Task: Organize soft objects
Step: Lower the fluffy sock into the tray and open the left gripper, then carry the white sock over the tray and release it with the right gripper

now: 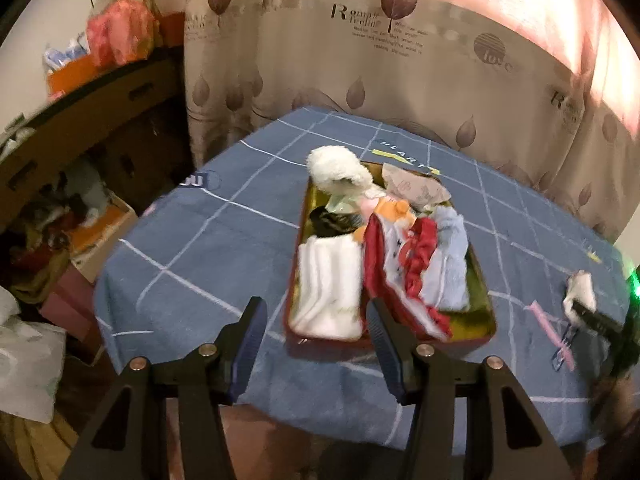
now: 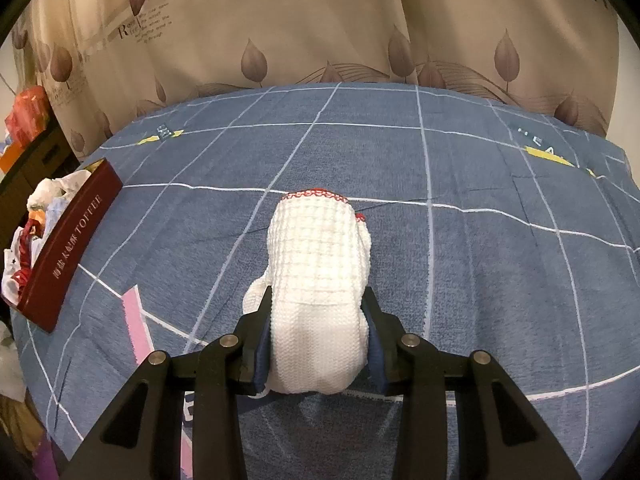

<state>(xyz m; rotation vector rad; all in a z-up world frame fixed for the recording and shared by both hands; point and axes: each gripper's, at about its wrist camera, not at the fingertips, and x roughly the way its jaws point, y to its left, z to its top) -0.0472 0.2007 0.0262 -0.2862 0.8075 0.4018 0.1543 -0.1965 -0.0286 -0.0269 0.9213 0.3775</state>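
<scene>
Right wrist view: one white waffle-knit cloth (image 2: 320, 280) pinched between the right gripper (image 2: 318, 344) jaws, lying on the blue checked table cover (image 2: 500, 280).
One red tin (image 1: 490, 320), about eight soft pieces inside; left gripper (image 1: 316, 344) jaws apart, nothing between them.

I see a leaf-print curtain (image 1: 320, 60) behind the blue checked tablecloth (image 2: 480, 280), and cardboard boxes (image 1: 100, 120) stacked at left.
</scene>
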